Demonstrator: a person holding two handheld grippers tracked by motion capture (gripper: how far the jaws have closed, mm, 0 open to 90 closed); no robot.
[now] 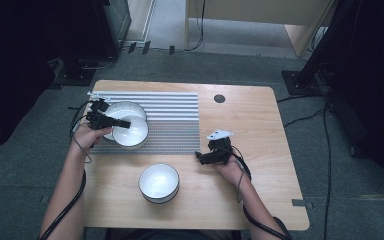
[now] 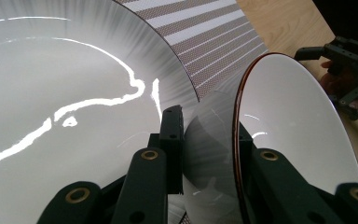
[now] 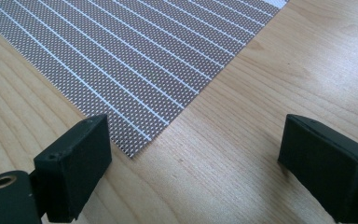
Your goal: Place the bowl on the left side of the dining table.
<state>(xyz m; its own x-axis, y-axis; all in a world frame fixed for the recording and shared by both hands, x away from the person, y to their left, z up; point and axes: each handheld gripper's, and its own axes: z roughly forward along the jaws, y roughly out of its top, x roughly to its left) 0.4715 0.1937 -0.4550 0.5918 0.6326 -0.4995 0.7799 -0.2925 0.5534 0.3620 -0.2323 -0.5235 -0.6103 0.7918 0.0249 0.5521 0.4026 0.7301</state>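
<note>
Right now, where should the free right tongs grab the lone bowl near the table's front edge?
Take the bowl by its thin rim, on the side nearest the right tongs, coming from above. It sits upright and open, so one jaw goes inside, one outside.

I count three white bowls: one far left on the mat (image 1: 125, 108), one (image 1: 130, 132) just near of it and overlapping it, one alone on the bare wood near centre (image 1: 159, 182). One striped mat (image 1: 172, 120), far left half of the table. One table (image 1: 250, 130), with one dark round hole (image 1: 219, 98) at its far edge. Two grippers: left (image 1: 122, 123) over the bowl pair, right (image 1: 199, 156) at the mat's near right corner. Two forearms coming in from the near side, one cable on each.
</note>
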